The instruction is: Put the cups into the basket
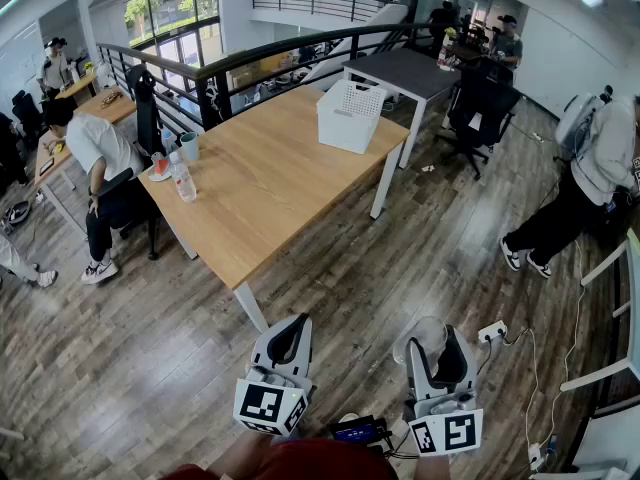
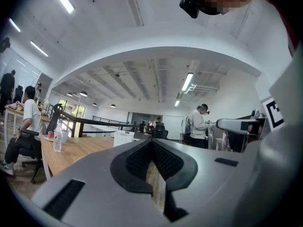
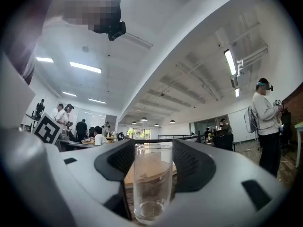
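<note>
**Jaws: right pair grasping a clear glass, left pair clenched on nothing**

Jaws of the right gripper (image 1: 432, 338) stand wide, with their dark pads pressed against both sides of a clear drinking glass (image 3: 152, 183). The glass stands upright between them and is empty. Jaws of the left gripper (image 1: 288, 330) are closed together, their pads meeting at the tips with nothing held; only a sliver of floor shows through the slit behind them.

Both grippers hang side by side over the wooden floor (image 1: 330, 298), short of the near corner of the long wooden table (image 1: 270, 188) and well apart from it. The white slatted basket (image 1: 350, 116) sits by the table's far right corner, well apart from the held glass. Near the table's left corner stand a light blue cup (image 1: 189, 146) and a clear plastic bottle (image 1: 184, 182), with a small plate (image 1: 160, 173) bearing something red just beside them. A seated person (image 1: 95, 153) is next to that corner.
</note>
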